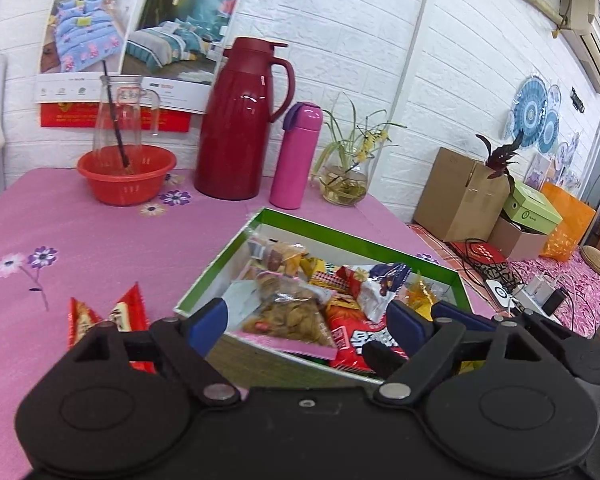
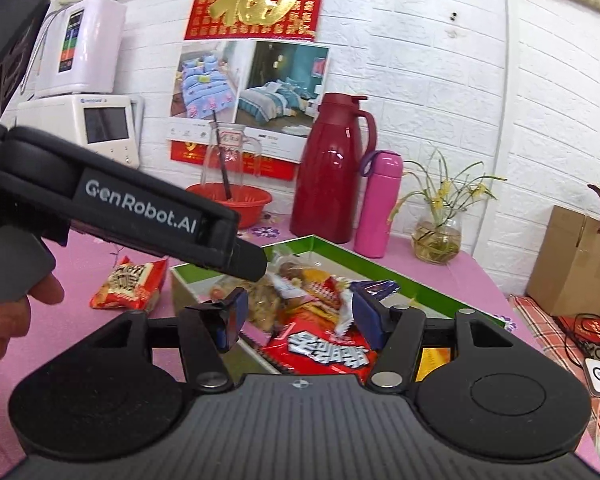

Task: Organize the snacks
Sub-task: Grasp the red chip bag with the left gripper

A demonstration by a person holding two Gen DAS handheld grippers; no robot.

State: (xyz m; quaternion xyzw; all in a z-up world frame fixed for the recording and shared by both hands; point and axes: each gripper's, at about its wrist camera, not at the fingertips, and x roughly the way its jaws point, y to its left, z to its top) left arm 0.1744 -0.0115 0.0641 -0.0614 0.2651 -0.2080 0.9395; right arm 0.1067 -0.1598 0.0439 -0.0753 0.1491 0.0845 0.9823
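Observation:
A green-rimmed box (image 1: 352,240) on the pink tablecloth holds several snack packets; it also shows in the right wrist view (image 2: 380,266). My left gripper (image 1: 306,320) is open above the box's near edge, over a clear bag of brown snacks (image 1: 290,314) and a red packet (image 1: 352,340). My right gripper (image 2: 298,316) is open and empty over the same red packet (image 2: 324,354). The left gripper's body (image 2: 140,216) crosses the right wrist view. A red-orange packet (image 2: 130,282) lies on the cloth left of the box, and it also shows in the left wrist view (image 1: 126,312).
At the back stand a red basin (image 1: 126,178) with a glass jug, a dark red thermos jug (image 1: 240,120), a pink flask (image 1: 296,156) and a glass vase with a plant (image 1: 344,180). Cardboard boxes (image 1: 460,196) and cables lie to the right, off the table.

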